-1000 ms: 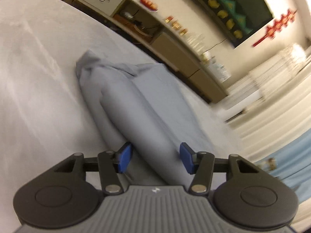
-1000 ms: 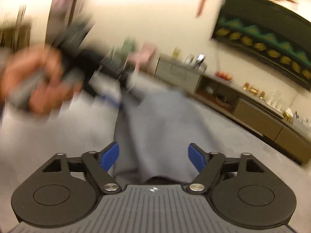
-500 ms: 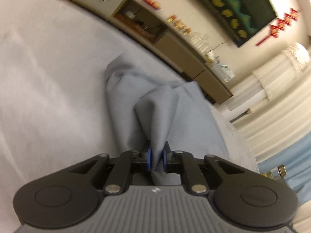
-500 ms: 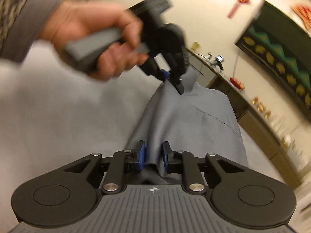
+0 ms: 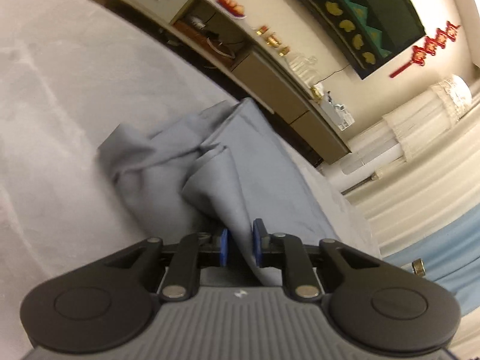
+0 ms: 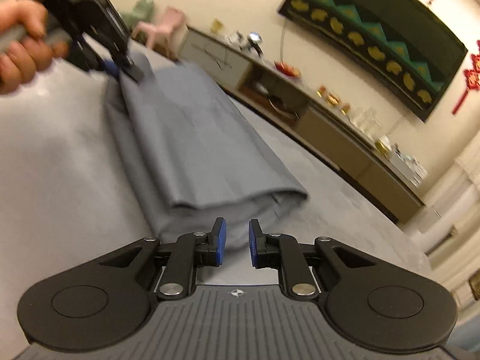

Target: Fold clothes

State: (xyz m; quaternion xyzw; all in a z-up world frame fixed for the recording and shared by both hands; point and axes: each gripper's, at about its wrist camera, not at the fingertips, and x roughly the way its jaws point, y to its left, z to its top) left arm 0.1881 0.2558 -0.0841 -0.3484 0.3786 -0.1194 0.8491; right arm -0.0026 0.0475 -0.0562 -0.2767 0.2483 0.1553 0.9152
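Note:
A grey-blue garment (image 5: pixel 240 180) lies on the pale grey bed cover (image 5: pixel 60 105). My left gripper (image 5: pixel 239 247) has its blue pads partly parted with a fold of the garment still between them. In the right wrist view the garment (image 6: pixel 192 150) lies folded lengthwise, its near end just ahead of my right gripper (image 6: pixel 236 243). The right gripper's jaws stand a little apart and hold nothing. The left gripper (image 6: pixel 117 69) shows there at the garment's far end, held in a hand.
A long low cabinet (image 6: pixel 300 111) with jars, glasses and a fruit plate runs along the wall beyond the bed. A dark framed panel (image 6: pixel 375 39) hangs above it. White curtains (image 5: pixel 420 165) stand at the right. A pink chair (image 6: pixel 162 27) stands at the back.
Both grippers closed on the garment half a second ago. Now the right gripper has let go and drawn back, and the left pads have parted a little around the fold.

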